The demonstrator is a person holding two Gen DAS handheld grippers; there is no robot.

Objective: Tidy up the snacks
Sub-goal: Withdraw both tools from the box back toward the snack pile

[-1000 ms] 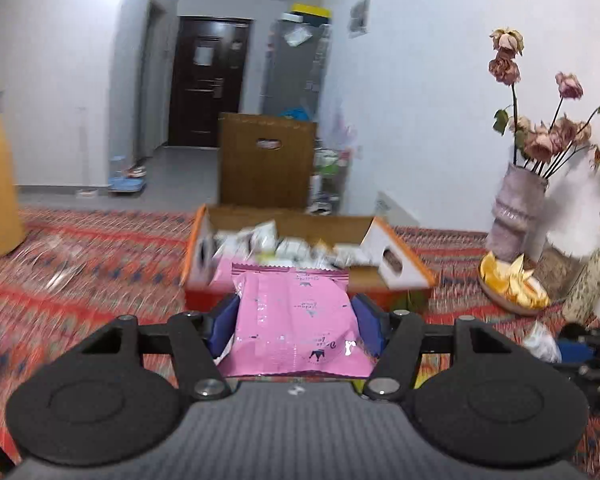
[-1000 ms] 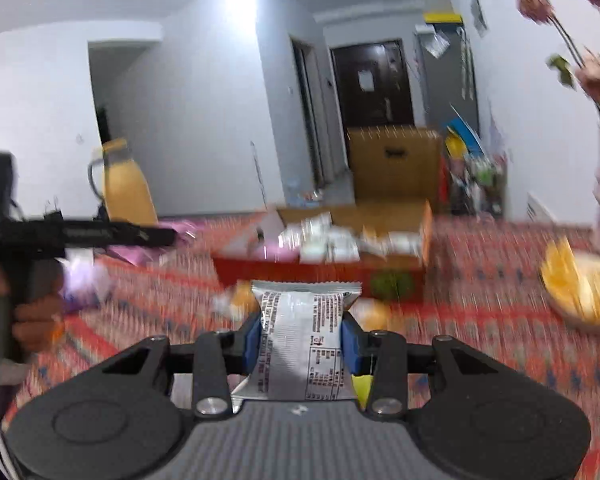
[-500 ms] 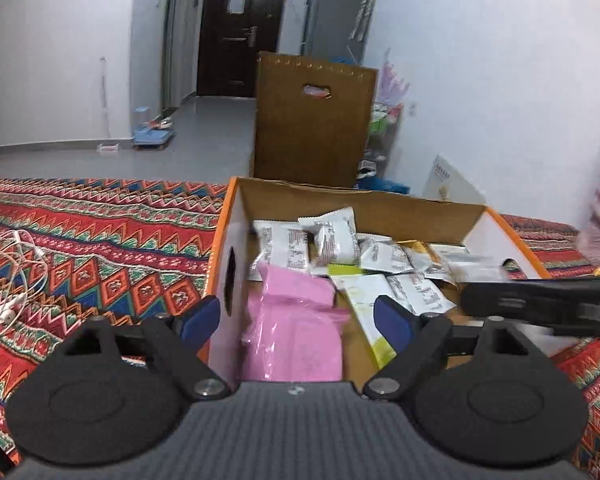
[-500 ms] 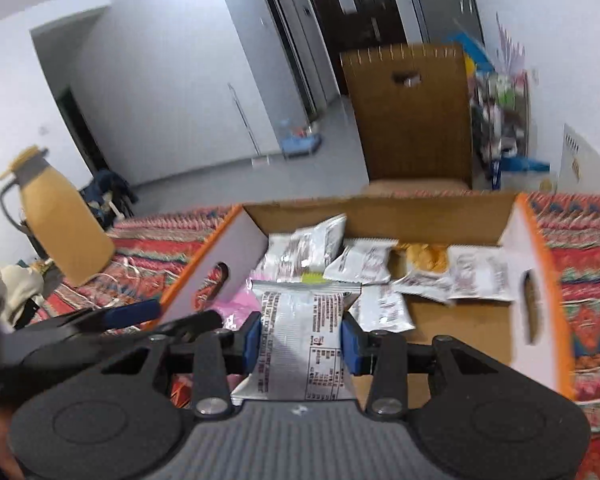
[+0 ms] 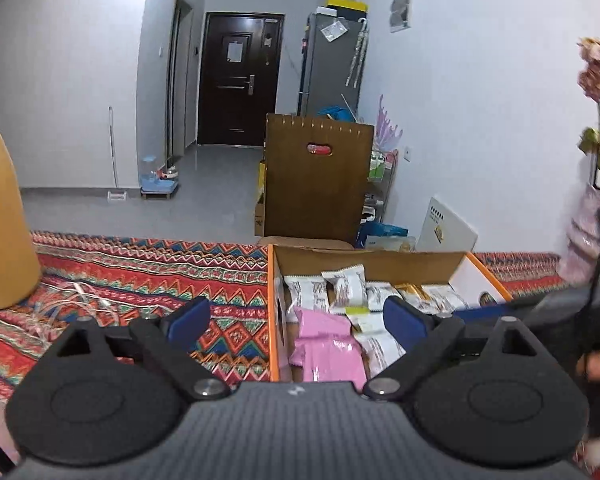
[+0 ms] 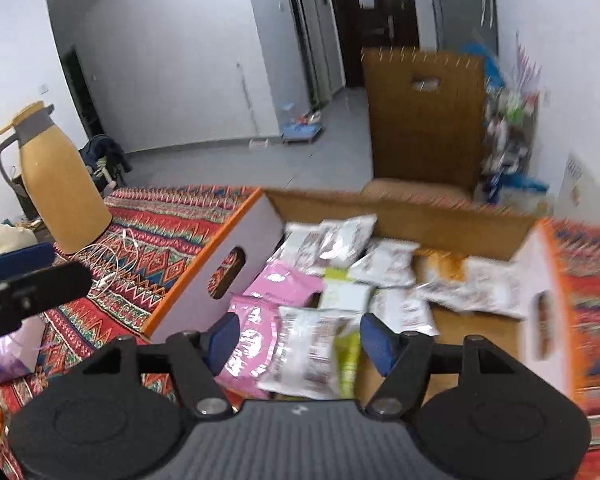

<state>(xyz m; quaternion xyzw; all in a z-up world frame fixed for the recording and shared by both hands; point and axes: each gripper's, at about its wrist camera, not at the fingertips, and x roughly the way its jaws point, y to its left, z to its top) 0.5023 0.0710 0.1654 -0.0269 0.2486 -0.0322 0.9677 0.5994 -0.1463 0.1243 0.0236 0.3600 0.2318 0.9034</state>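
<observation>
Snack packets (image 6: 384, 268) in box (image 6: 240, 236) (jug (image 6: 62, 184) left).

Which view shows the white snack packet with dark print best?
Right wrist: the white snack packet lies near and whole between the open tongs. In the left wrist view, it is probably hidden behind that tool's right finger.

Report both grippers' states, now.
Left gripper: open, empty; jaws just opened.
Right gripper: open; jaws just opened, silver snack packet lies loose between them.

1. A home: a dark entrance door (image 5: 240, 80) stands at upper centre, beyond a grey tiled hallway floor.
2. A grey fridge (image 5: 334, 64) stands to its right.
3. A patterned woven cloth (image 5: 140, 272) and yellow thermos jug (image 6: 60, 180) fill the lower left.
</observation>
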